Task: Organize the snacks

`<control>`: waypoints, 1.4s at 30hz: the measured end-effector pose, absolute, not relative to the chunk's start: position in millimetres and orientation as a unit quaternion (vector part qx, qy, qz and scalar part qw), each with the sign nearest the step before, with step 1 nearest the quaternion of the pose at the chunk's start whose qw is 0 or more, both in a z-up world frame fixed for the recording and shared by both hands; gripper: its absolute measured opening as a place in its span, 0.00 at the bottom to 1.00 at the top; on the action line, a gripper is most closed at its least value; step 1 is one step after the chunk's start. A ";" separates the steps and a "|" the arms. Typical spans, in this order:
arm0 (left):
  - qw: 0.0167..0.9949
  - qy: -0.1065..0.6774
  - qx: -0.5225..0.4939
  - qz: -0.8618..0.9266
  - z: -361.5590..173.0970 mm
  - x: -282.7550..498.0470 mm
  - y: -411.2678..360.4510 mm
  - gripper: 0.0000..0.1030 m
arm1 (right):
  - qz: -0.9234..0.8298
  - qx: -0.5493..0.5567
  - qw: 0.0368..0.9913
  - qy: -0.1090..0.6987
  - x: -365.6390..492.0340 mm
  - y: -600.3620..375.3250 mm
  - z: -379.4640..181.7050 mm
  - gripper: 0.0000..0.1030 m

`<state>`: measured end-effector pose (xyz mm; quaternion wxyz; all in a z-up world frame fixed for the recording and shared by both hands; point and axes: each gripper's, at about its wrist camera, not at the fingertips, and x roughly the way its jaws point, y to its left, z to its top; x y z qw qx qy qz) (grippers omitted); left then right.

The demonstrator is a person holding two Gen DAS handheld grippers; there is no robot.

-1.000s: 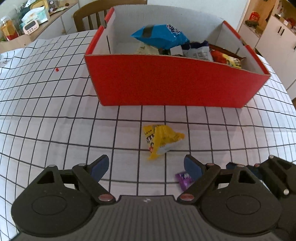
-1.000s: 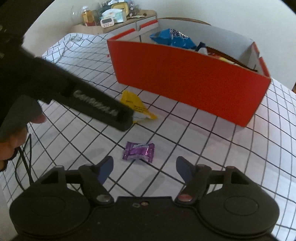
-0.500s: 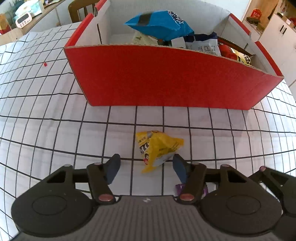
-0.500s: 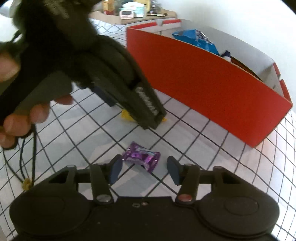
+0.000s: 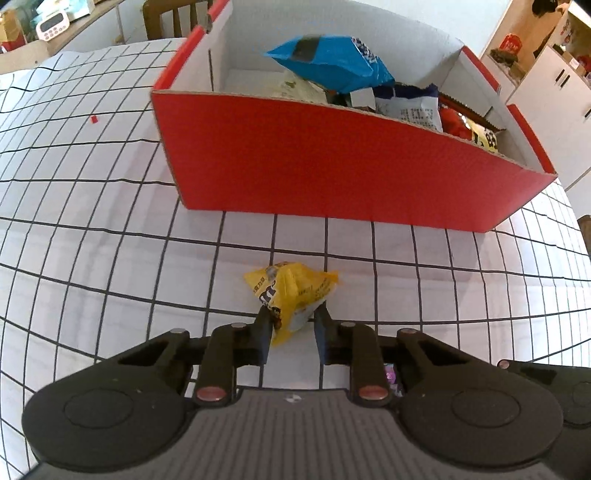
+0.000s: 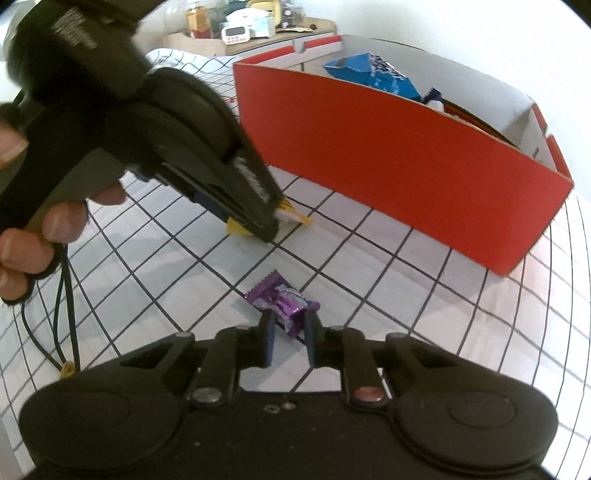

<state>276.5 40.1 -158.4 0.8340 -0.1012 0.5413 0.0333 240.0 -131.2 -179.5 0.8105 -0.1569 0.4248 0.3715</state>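
Observation:
My left gripper (image 5: 291,325) is shut on a yellow M&M's packet (image 5: 291,295) that rests on the gridded tablecloth in front of the red box (image 5: 332,173). The packet also shows in the right wrist view (image 6: 291,218) under the left gripper (image 6: 275,221). My right gripper (image 6: 289,328) is shut on a purple candy wrapper (image 6: 280,301) lying on the cloth. The red box (image 6: 388,155) holds a blue chip bag (image 5: 332,62) and several other snack packs.
The white tablecloth with black grid (image 5: 92,240) covers the table. A wooden chair (image 5: 166,18) stands behind the box. A counter with a timer and jars (image 6: 236,33) is at the back. White cabinets (image 5: 554,85) stand at the right.
Both grippers moved forward and down and closed: the left onto the yellow packet, the right onto the purple candy. Both were open one second ago.

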 end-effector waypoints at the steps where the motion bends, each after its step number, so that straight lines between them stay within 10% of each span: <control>1: 0.835 0.539 -0.103 0.034 -156.8 273.5 42.1 0.23 | 0.368 -0.153 0.812 0.426 239.3 -132.9 -179.2 0.11; 24: 0.842 0.523 -0.127 0.038 -127.7 230.4 60.0 0.24 | 0.393 -0.148 0.803 0.423 247.3 -133.3 -168.5 0.14; 27: 0.843 0.522 -0.124 0.038 -128.3 233.6 60.6 0.60 | 0.404 -0.150 0.797 0.424 249.5 -134.1 -167.7 0.28; 31: 0.841 0.522 -0.136 0.043 -130.6 242.9 60.7 0.74 | 0.427 -0.163 0.787 0.414 253.2 -131.5 -165.5 0.97; 42: 0.821 0.552 -0.137 0.054 -154.2 270.9 47.3 0.74 | 0.472 -0.239 0.746 0.405 270.5 -104.5 -175.1 0.73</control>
